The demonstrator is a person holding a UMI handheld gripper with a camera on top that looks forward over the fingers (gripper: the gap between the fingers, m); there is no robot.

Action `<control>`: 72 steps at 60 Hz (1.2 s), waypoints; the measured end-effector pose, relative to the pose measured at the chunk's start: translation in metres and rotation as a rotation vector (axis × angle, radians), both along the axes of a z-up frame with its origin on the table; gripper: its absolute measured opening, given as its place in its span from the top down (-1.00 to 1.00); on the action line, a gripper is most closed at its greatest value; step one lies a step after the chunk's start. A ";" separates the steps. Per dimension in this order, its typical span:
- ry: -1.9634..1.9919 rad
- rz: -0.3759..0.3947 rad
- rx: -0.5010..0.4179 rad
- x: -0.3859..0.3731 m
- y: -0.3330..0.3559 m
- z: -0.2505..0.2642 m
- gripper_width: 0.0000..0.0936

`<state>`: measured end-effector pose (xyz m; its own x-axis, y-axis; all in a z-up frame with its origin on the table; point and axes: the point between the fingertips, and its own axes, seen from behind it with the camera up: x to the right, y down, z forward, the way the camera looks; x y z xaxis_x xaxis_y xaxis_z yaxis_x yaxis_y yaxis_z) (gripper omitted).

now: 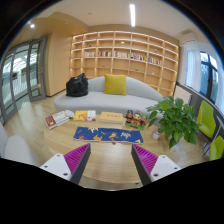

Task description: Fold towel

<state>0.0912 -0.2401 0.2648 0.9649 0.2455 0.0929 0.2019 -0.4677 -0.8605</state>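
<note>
Jaws stand wide apart and empty, the gripper (112, 160) raised over a round wooden counter (110, 155). No towel shows anywhere near; only a sofa (105, 98) and potted plant (178, 118) beyond. Reaching down blind risks closing on nothing.

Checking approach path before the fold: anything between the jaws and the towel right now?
Cannot say: no towel shows in this view. The gripper is open with nothing between its jaws, over a bare wooden table. Beyond it lie a blue mat, a plant and a sofa.
</note>
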 end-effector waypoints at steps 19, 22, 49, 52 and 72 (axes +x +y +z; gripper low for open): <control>-0.063 0.009 -0.087 -0.023 -0.004 -0.049 -0.82; -0.061 0.038 -0.112 -0.039 -0.007 -0.069 -0.81; 0.066 0.225 -0.133 -0.259 0.100 -0.203 -0.83; 0.063 0.221 -0.116 -0.276 0.126 -0.212 -0.83; 0.018 0.094 -0.122 -0.307 0.249 -0.276 -0.80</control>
